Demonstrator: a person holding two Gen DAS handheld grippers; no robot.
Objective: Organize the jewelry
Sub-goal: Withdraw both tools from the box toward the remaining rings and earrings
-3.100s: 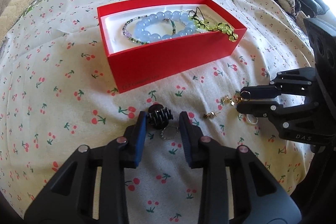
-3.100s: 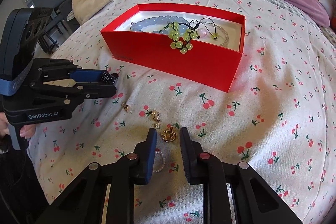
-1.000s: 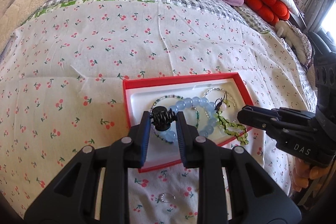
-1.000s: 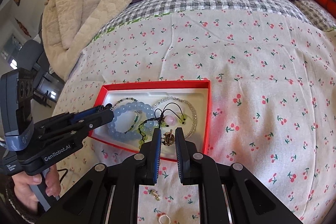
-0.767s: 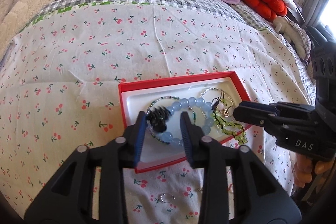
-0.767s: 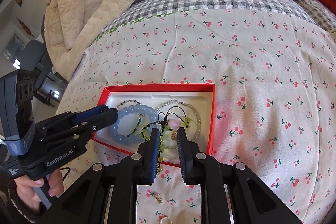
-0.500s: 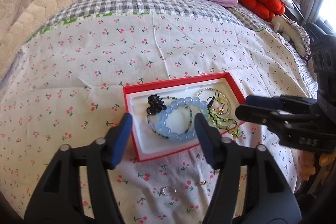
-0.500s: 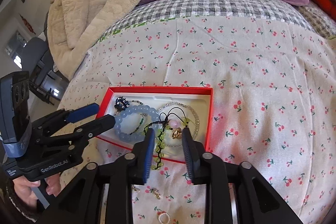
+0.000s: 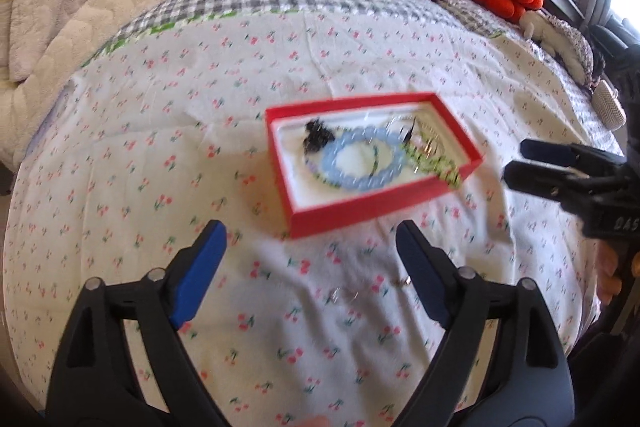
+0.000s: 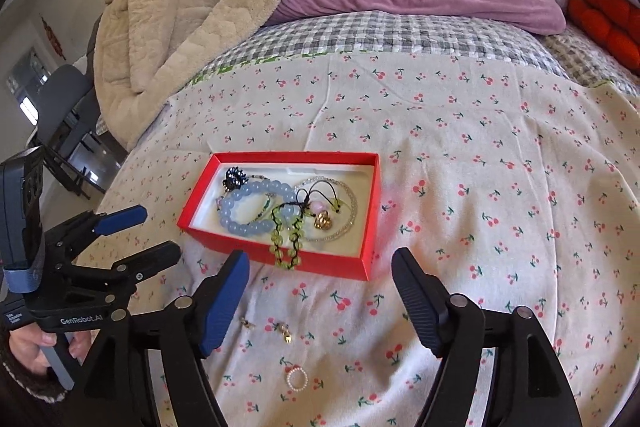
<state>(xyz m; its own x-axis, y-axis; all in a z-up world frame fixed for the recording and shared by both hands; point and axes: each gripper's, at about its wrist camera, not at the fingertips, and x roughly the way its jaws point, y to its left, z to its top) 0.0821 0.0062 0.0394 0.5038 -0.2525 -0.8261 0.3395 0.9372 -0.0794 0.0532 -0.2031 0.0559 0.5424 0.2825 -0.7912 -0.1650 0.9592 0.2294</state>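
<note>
Red box (image 10: 362,261) long axis crosswise, near corner toward jaws.

Two handheld black plastic grippers, matte, angular frames. Left gripper (image 10: 136,235): blue pads on jaws, silver screws at pivots, white "GenRobot.AI" lettering on body, grey-blue band round camera housing, grey-blue handle. Right gripper (image 10: 320,291): one blue ribbed pad, one black ribbed pad, round silver rivets; white "DAS" lettering on side. Dark fuzzy sleeve cuff (image 10: 28,383) at left wrist.
</note>
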